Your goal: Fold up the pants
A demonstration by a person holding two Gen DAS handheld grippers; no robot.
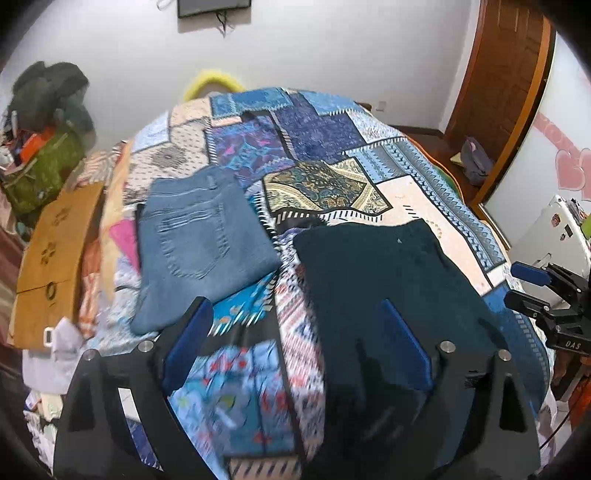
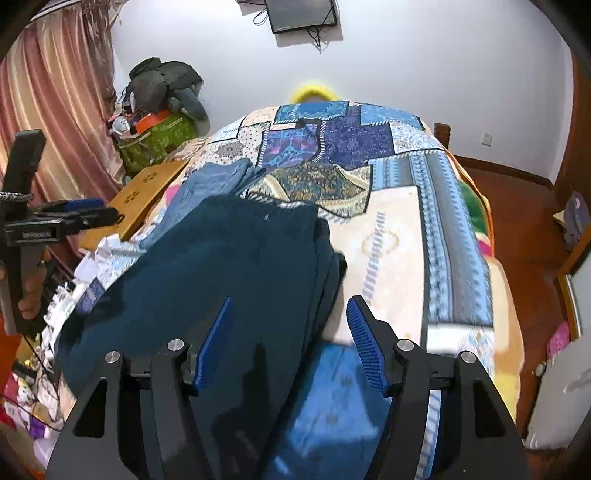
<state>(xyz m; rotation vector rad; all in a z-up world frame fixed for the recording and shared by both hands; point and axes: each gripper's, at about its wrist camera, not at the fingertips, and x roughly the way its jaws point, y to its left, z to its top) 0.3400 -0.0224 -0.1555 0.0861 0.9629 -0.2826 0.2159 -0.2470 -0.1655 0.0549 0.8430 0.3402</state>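
A bed under a blue patchwork quilt (image 1: 325, 133) fills a white-walled bedroom, with a dark screen (image 2: 303, 14) on the far wall. Only the left wrist view shows the folded blue jeans (image 1: 199, 236) whole, lying left of the dark teal pants (image 1: 384, 280); the right wrist view catches just a strip of them behind the dark pair, but adds the pink curtain (image 2: 55, 92) at the far left. Two pairs of pants lie on the quilt, side by side and near each other. The left gripper (image 1: 299, 332) tilts down over the bed, its blue pads wide apart with nothing between them. The right gripper (image 2: 290, 339) also tilts down, its jaws apart above the right edge of the dark teal pants, gripping nothing. Each view shows the other gripper at its edge.
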